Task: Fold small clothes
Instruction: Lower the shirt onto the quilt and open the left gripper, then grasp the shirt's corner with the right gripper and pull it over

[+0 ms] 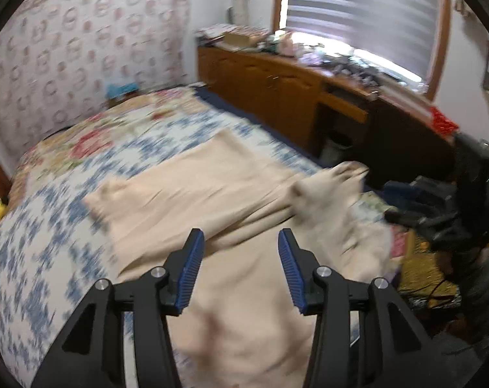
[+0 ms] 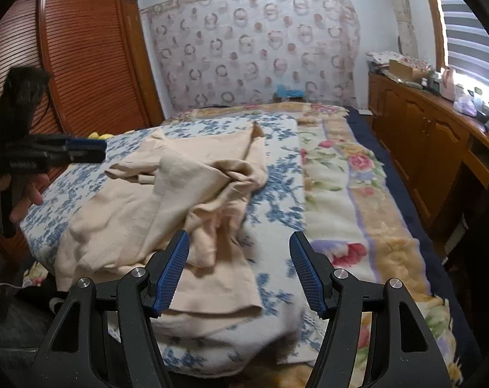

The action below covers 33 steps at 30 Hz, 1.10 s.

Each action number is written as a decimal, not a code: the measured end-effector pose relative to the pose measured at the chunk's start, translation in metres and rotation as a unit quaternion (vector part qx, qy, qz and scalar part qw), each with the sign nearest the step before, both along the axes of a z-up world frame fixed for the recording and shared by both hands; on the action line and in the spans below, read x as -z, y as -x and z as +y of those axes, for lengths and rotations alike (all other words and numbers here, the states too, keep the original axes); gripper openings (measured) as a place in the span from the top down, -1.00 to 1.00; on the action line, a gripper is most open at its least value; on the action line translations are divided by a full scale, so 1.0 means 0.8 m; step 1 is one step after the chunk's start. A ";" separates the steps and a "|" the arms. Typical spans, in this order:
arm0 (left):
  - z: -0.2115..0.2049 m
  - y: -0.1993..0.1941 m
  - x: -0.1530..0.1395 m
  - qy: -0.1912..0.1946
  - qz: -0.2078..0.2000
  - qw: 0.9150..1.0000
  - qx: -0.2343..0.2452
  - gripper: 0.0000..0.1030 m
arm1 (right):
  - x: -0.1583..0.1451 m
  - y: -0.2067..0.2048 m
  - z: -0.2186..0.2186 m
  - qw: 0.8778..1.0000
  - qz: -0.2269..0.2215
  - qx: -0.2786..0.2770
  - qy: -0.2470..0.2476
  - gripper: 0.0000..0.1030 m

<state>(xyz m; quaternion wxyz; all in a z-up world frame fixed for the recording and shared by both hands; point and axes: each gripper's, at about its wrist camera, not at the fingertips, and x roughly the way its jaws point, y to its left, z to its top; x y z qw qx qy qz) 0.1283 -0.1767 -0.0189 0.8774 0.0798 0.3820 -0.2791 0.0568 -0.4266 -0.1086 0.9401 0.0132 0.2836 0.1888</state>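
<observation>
A cream garment is spread and partly bunched on the bed, over the blue-flowered cover toward the bed's near left corner in the right wrist view, with one twisted fold heaped near its middle. No fold is yet set, and the step in hand is judged to be a fresh grip on an edge so that the cloth can be laid flat.

For this to go well, a single layer at a corner or hem should be taken, not the twisted heap (a pinch there would likely drag several layers along). The two edges should be lifted together and drawn apart, so the wrinkles are pulled out before anything is doubled over.

The left claw is seen with its blue pads apart and nothing clamped; only cloth lies below the gap. It is tilted down over the near part of the garment, and its view is blurred. In the right wrist view it is held out level above the bed's left edge, with a hand wrapped round its handle.

The right claw is likewise spread and empty, pointed down at the garment's near edge.
</observation>
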 end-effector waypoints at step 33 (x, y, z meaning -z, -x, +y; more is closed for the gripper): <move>0.211 0.042 0.065 0.014 0.004 0.988 -0.153 0.05 | -0.028 -0.154 0.288 0.973 0.046 -0.215 0.065 -0.28</move>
